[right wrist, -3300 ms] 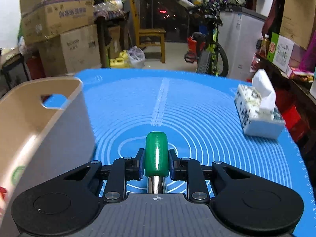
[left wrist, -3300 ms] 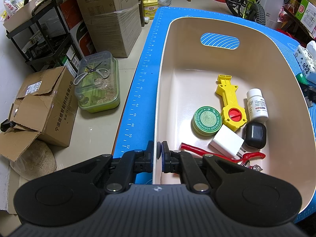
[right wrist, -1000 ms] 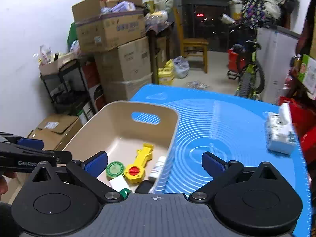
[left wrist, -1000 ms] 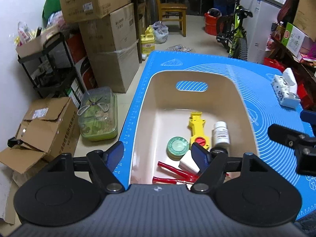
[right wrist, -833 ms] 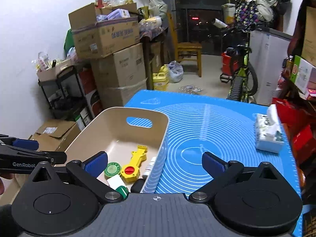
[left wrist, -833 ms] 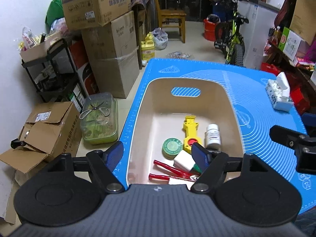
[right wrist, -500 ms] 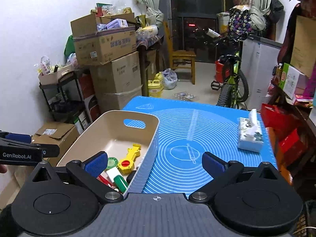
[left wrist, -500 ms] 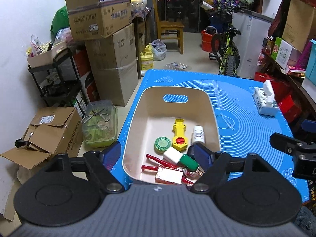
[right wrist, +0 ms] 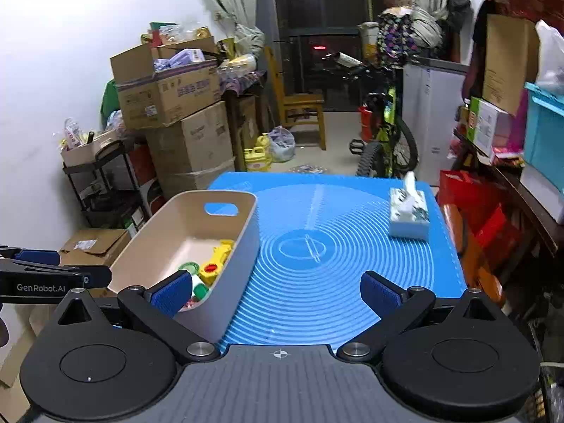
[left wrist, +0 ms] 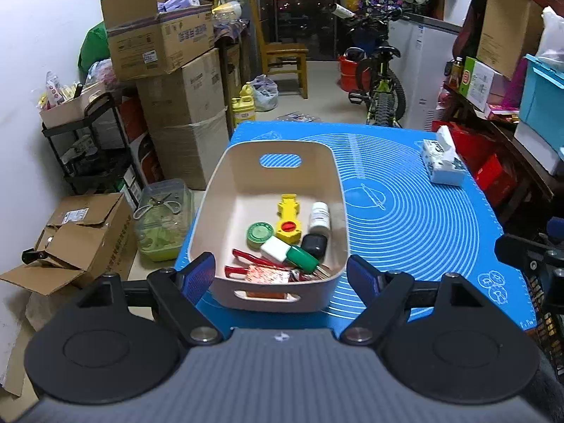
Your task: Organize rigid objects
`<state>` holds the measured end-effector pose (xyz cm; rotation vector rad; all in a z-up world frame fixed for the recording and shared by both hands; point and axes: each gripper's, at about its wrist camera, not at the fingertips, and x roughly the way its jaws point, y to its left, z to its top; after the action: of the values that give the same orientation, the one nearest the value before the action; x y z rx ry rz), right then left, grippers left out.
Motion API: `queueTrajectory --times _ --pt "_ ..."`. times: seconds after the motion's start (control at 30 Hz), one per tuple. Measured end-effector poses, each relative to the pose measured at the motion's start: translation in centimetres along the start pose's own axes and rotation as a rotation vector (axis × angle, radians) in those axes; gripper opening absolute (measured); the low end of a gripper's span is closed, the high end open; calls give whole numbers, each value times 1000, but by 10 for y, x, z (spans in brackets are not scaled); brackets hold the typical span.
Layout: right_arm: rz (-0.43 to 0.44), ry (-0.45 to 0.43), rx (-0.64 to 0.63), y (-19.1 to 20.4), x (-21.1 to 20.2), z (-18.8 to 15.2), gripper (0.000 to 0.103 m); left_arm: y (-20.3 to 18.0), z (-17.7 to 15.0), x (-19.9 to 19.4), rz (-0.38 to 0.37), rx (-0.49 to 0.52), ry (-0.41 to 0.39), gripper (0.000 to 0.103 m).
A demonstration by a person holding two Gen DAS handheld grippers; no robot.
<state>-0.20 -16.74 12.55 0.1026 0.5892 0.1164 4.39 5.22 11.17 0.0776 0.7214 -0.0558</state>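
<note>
A beige bin [left wrist: 225,183] [right wrist: 243,243] stands on the left part of the blue mat [left wrist: 416,225] [right wrist: 317,246]. In it lie a yellow tool [left wrist: 288,213], a green round tin [left wrist: 260,234], a white bottle [left wrist: 320,215], a black case [left wrist: 313,245], a white charger [left wrist: 274,249], a green-handled tool [left wrist: 301,258], red-handled pliers [left wrist: 246,259] and a shiny packet [left wrist: 268,275]. My left gripper [left wrist: 281,275] is open and empty, held back above the bin's near end. My right gripper [right wrist: 276,290] is open and empty, above the mat's near edge beside the bin.
A tissue box [left wrist: 443,163] [right wrist: 409,213] sits at the mat's far right. Cardboard boxes [left wrist: 183,105], a black rack [left wrist: 95,148] and a lidded green container [left wrist: 162,218] stand on the floor to the left. A bicycle [left wrist: 377,81] and chair [left wrist: 285,60] stand beyond.
The left gripper let go of the bin rim and opened. The right gripper released the green-handled tool, which now lies in the bin. Both grippers drew back and up from the table.
</note>
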Motion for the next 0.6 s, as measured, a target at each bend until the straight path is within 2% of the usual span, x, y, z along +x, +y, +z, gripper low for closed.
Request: queueTrajectory --times 0.13,0.33,0.6 --pt "-14 -3 32 -13 -7 -18 101 -8 -9 -3 -15 -1 -16 82" --pt "-61 -24 -10 -16 -12 -43 101 -17 -26 0 -19 12 -24 82" --pt "-63 -25 11 -18 -17 -78 101 -24 -49 6 -27 31 -26 82"
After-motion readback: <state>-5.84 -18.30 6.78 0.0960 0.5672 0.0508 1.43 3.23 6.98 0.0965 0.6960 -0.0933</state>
